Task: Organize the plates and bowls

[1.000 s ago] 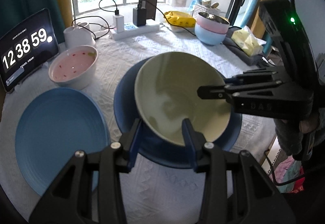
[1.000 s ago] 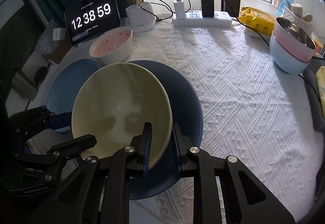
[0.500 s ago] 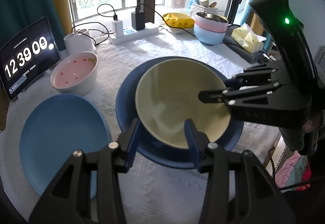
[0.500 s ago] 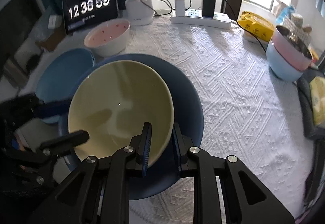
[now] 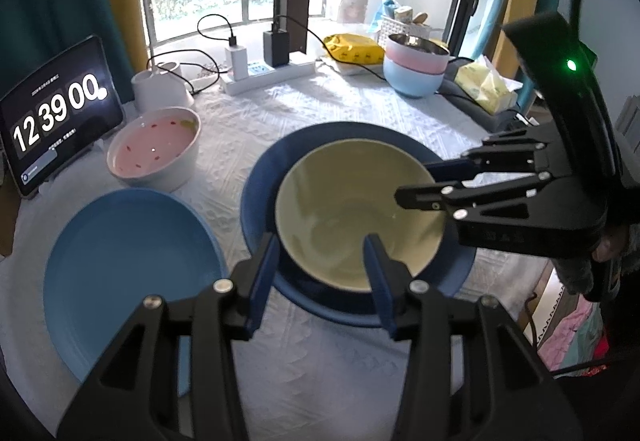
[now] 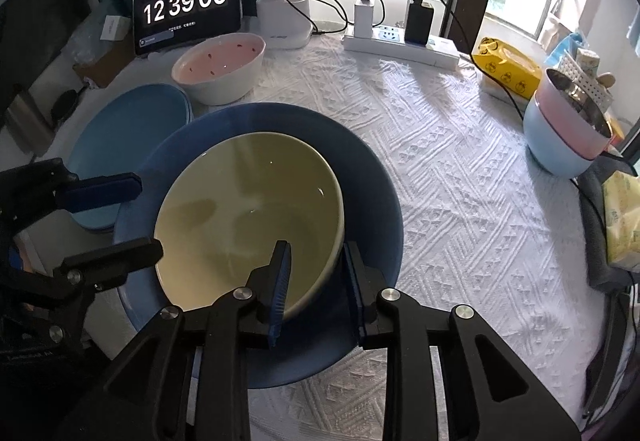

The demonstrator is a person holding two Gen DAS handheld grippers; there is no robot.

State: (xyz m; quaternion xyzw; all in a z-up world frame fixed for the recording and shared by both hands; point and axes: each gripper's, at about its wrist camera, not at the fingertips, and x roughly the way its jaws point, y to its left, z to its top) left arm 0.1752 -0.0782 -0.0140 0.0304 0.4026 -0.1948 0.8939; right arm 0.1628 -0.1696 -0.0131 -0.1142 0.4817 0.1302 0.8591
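PROGRESS: we judge it partway; yellow bowl (image 6: pixel 248 217) sits on dark blue plate (image 6: pixel 372 197); light blue plate (image 5: pixel 128 265) and pink bowl (image 5: pixel 154 151) unstacked | ORIENTATION: bowl upright, mouth up; round, no long axis | TOOLS: right gripper (image 6: pixel 316 281) parted, straddling the rim; left gripper (image 5: pixel 320 273) wide, empty

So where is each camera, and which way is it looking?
Left wrist: sits on the left gripper, looks across the table toward the window; its own two fingers show, with the right gripper coming in from the right.
Right wrist: sits on the right gripper, looks toward the window and clock; its fingers straddle the bowl's rim.
Both see the yellow bowl on the dark plate.
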